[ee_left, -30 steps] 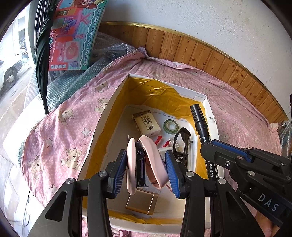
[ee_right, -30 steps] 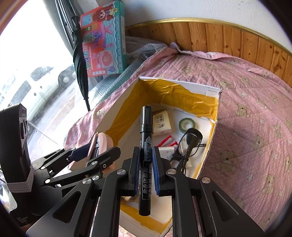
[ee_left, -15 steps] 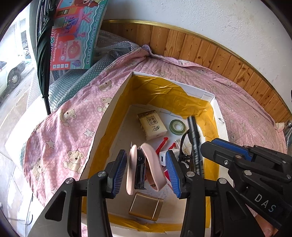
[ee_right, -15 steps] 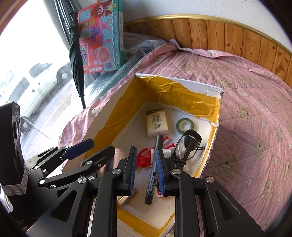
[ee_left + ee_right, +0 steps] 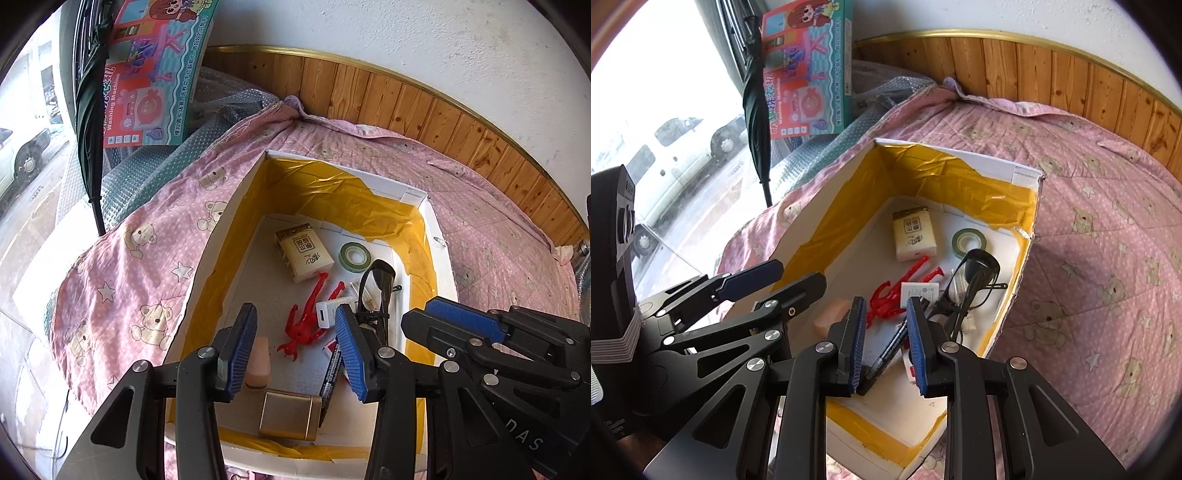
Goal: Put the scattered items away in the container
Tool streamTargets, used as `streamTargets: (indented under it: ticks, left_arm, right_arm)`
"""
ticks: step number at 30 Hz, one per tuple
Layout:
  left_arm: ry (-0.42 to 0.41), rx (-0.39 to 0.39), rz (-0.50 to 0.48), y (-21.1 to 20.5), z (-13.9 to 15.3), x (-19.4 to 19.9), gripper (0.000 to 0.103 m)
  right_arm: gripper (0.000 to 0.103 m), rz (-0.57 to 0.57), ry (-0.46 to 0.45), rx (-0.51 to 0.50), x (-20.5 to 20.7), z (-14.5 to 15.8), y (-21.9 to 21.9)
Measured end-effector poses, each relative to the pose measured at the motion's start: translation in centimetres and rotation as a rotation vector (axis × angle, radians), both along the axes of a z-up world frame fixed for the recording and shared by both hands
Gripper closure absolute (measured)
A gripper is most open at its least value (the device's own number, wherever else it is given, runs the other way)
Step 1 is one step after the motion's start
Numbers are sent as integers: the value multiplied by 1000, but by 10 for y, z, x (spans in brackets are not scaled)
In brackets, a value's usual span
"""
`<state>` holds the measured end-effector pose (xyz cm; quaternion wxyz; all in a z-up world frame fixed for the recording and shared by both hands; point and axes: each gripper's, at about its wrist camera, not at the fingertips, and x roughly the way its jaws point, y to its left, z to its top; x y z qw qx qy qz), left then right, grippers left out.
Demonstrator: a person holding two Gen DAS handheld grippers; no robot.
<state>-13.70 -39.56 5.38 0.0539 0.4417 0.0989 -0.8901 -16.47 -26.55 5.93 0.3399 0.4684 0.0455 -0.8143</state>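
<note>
A white box [image 5: 236, 206] lined with yellow tape lies open on the bed. On its floor: a cream packet [image 5: 304, 254] and green tape roll [image 5: 354, 256] toward 12 o'clock, red figure [image 5: 306, 317] central, black marker [image 5: 330, 373] and gold case [image 5: 290, 413] toward 6.

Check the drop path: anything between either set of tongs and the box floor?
Nothing visible. Both the left tongs and right tongs hang open and empty over the open-topped box. The marker and pink stapler lie on its floor, with no lid or flap above them.
</note>
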Motion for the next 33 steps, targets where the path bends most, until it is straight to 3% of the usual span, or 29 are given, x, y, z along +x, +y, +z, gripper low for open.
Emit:
streamTargets:
  ticks: [10,20,27,33]
  left_arm:
    - [11,1,-7,3,8,10,57]
    - [34,-2,-10,5,24,39,57]
    - [46,-5,-16,7,34,56,57]
    - [53,-7,-19,8,38,62,57]
  right_arm:
    - [72,73,78,69,23,12,6]
    - [69,161,189,214,55,17,14]
    - [69,193,144,223,64,15,17]
    - [68,171,179,240,69,22,18]
